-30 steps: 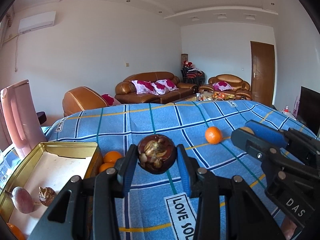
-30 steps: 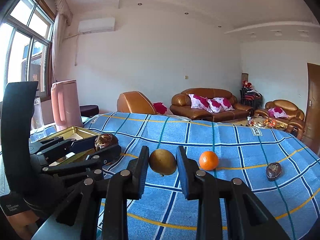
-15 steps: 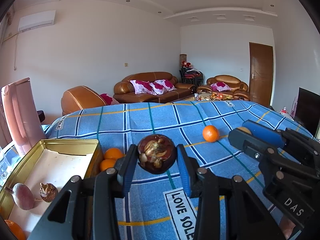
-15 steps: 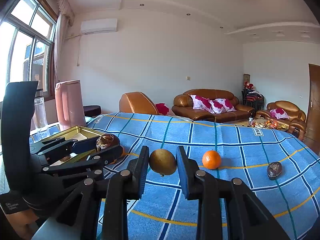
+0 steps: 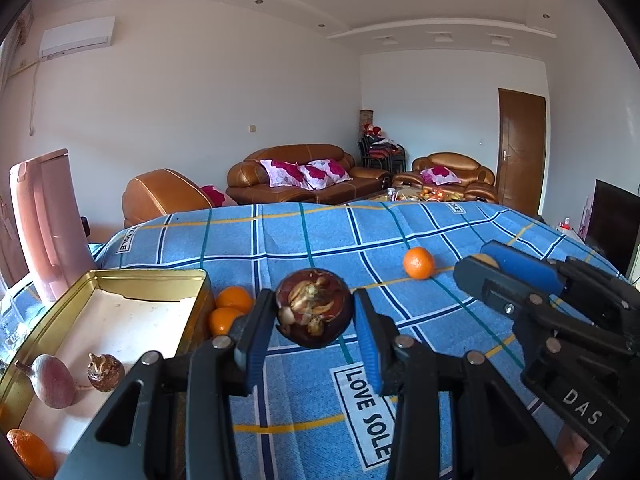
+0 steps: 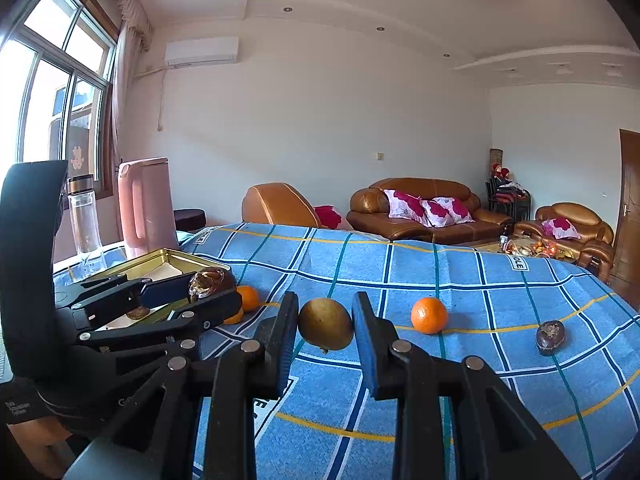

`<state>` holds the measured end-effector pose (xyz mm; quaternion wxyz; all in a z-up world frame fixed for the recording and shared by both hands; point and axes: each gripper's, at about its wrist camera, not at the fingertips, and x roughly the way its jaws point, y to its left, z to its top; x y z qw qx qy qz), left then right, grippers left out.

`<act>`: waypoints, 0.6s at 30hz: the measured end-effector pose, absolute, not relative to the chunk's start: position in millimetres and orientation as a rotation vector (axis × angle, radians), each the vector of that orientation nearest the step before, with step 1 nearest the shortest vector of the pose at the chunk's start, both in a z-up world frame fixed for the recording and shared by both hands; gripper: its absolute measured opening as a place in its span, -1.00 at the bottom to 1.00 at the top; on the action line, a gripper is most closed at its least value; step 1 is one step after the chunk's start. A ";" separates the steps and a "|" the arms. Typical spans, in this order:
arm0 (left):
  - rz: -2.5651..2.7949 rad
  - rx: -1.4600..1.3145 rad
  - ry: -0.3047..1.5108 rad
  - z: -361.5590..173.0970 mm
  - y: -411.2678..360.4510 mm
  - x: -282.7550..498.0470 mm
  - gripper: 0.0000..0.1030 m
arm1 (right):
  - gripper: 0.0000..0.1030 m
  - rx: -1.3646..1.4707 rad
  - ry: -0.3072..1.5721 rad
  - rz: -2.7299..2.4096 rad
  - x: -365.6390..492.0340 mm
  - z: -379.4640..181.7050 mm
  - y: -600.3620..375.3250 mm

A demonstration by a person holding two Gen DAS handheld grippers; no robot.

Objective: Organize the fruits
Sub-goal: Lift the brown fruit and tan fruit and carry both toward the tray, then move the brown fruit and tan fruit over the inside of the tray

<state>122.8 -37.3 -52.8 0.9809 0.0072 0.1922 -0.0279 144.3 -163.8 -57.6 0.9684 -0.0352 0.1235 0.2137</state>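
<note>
The left gripper (image 5: 315, 320) pinches a dark mangosteen (image 5: 314, 309), its dried brown calyx facing the camera, held above the surface (image 5: 400, 240). The right gripper (image 6: 325, 334) clamps a dull yellow-brown round fruit (image 6: 325, 329) between its blue pads, also lifted over the cloth. The surface wears a blue checked cloth (image 6: 480, 280) with navy, teal and yellow lines and a "LOVE SOLE" label.

To the left lies a gold tin tray (image 5: 52, 312) with a white floor; inside sit a pinkish fruit (image 5: 52, 380), a small brown shrivelled fruit (image 5: 105, 372) and an orange (image 5: 30, 454) at its near corner. Two oranges (image 5: 230, 308) rest just beside the tray's right wall. Farther out a single orange (image 6: 429, 315) lies alone, with a dark purple fruit (image 6: 551, 337) well apart to its right.

Behind the tray stand a pink kettle (image 6: 146, 204) and a clear bottle (image 6: 84, 220). Beyond the surface are brown leather sofas (image 6: 420, 210) with floral cushions, a wooden door (image 5: 522, 148), a wall air conditioner (image 6: 202, 51) and a window (image 6: 52, 92).
</note>
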 end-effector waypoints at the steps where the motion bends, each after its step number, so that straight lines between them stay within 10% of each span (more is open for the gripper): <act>1: -0.054 0.011 0.388 -52.5 -36.6 122.1 -0.20 | -0.42 -0.072 0.248 0.432 143.2 -57.7 -163.2; 18: -0.024 -0.023 0.383 -53.4 -16.1 99.4 -0.20 | -0.42 -0.122 0.221 0.444 128.2 -56.4 -149.0</act>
